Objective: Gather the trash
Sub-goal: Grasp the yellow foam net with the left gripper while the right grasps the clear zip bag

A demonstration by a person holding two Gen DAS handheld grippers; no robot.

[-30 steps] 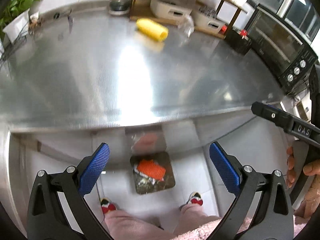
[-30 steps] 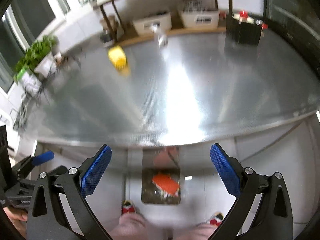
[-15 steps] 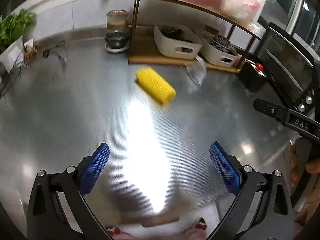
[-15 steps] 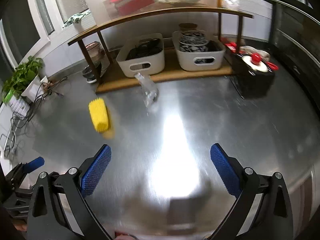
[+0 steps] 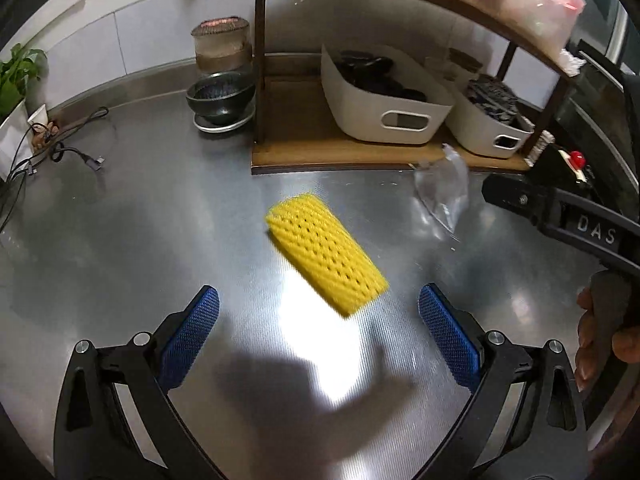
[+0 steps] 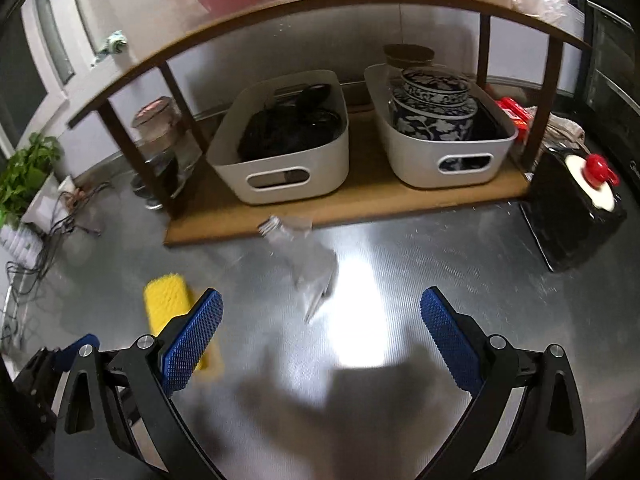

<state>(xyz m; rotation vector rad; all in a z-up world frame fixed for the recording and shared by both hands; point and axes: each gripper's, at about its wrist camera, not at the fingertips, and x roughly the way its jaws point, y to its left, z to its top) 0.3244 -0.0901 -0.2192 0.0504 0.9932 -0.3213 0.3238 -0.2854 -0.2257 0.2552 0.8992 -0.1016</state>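
A yellow foam net sleeve (image 5: 326, 258) lies on the steel counter just ahead of my left gripper (image 5: 319, 336), which is open and empty. The same yellow sleeve (image 6: 166, 300) shows at the left in the right wrist view, partly behind the left finger. A crushed clear plastic bottle (image 6: 306, 258) lies ahead of my open, empty right gripper (image 6: 320, 338), near the shelf's base. In the left wrist view the bottle (image 5: 442, 188) sits to the right, with part of the right gripper tool and a hand beyond it.
A wooden shelf (image 6: 360, 204) at the back holds two white bins (image 6: 280, 148) with dark items and blue-patterned jars. A black box (image 6: 576, 216) stands at right. Jar, dark bowl (image 5: 222, 98), loose cables (image 5: 60, 148) and a potted plant (image 6: 24, 172) sit left.
Both grippers have moved from beyond the counter's front edge, over a floor bin, forward over the counter. The yellow sleeve and the bottle are now much closer. Both stay open.
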